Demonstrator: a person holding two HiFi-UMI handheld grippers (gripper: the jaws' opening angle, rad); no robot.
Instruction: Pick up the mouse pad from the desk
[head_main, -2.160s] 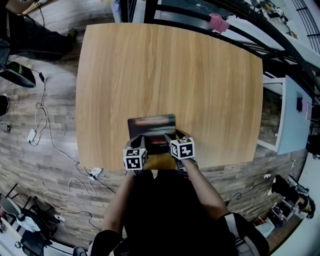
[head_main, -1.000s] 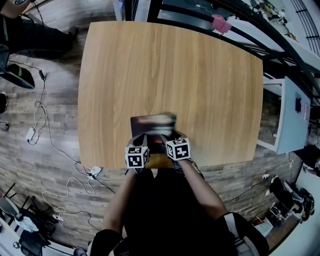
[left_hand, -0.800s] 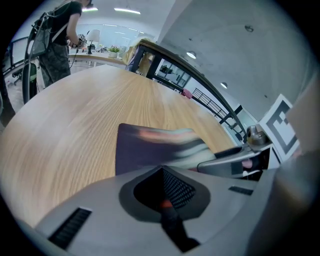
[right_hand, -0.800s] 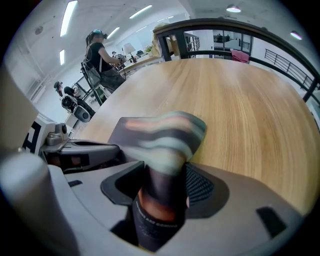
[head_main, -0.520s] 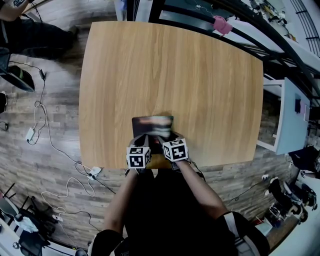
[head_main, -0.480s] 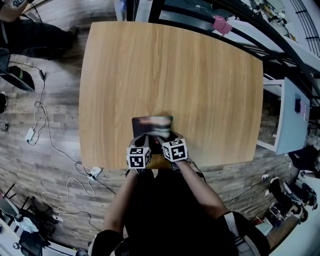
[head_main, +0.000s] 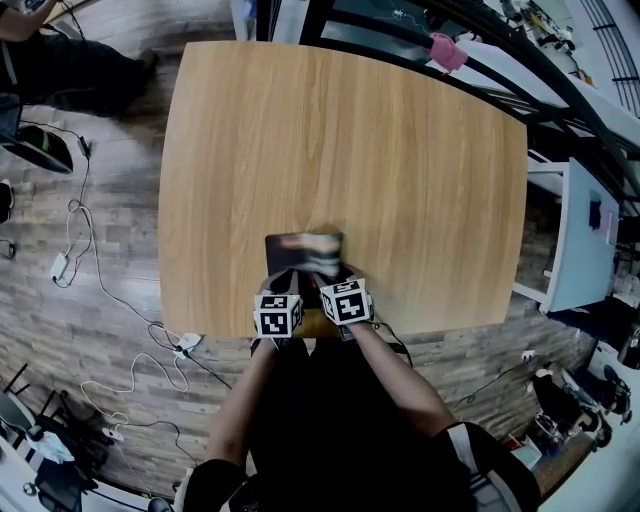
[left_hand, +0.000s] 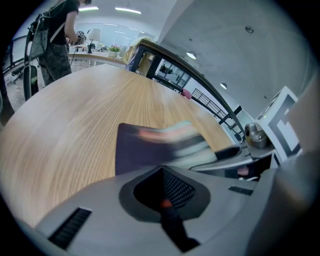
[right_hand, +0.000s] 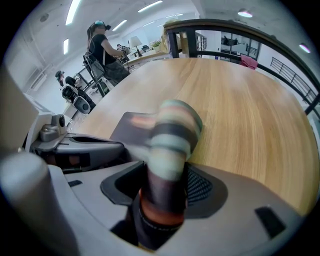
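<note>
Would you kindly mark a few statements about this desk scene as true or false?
1. The right claw is shut on a raised, curled part of the mouse pad. True.
2. A pink thing lies beyond the far edge of the desk. True.
3. The mouse pad lies at the desk's far edge. False: it lies at the near edge, by the person.
4. A keyboard stands on the desk. False: only the mouse pad shows on it.

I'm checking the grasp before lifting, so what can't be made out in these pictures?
Print on the mouse pad: smeared by motion blur, right gripper view.
Its near edge: head view, covered by the left gripper and right gripper.
Whether the left gripper holds anything: left gripper view, only a dark strip between its jaws.
</note>
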